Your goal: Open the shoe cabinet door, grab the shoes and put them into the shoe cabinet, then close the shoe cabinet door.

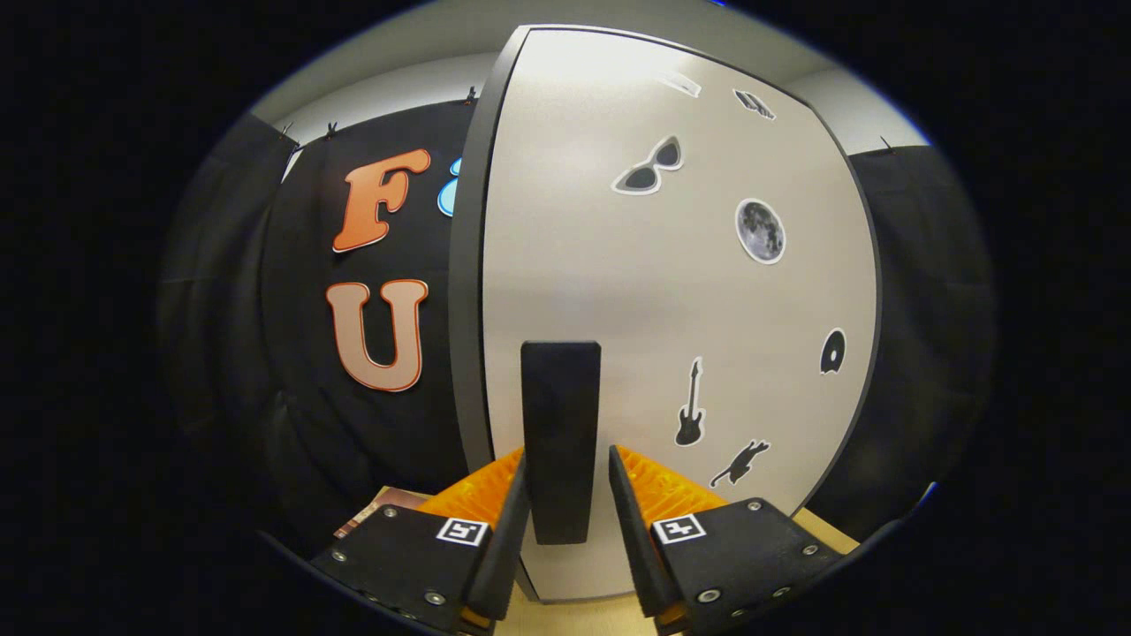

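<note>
Black booth cloth behind, the hand-held gripper (570, 495) straddles the shoe cabinet door (671, 291) handle (560, 433), fingers slightly apart, unclamped; next, squeeze and pull.

A black cloth booth wall (292, 371) hangs in folds, held along its top edge by small dark clips (332, 130). Above it runs a plain white wall (389, 88). A white-rimmed sunglasses sticker (649, 166) sits up high, with a round grey moon sticker (761, 230) below and to its right. Lower down are a black electric-guitar sticker (690, 406), a black leaping-cat sticker (740, 463) just beneath it, and a black rounded sticker (832, 352) off to the right, its shape too small to tell. A light wooden surface (831, 528) lies at the bottom, and a flat reddish-brown thing (375, 512) lies on the other side.
</note>
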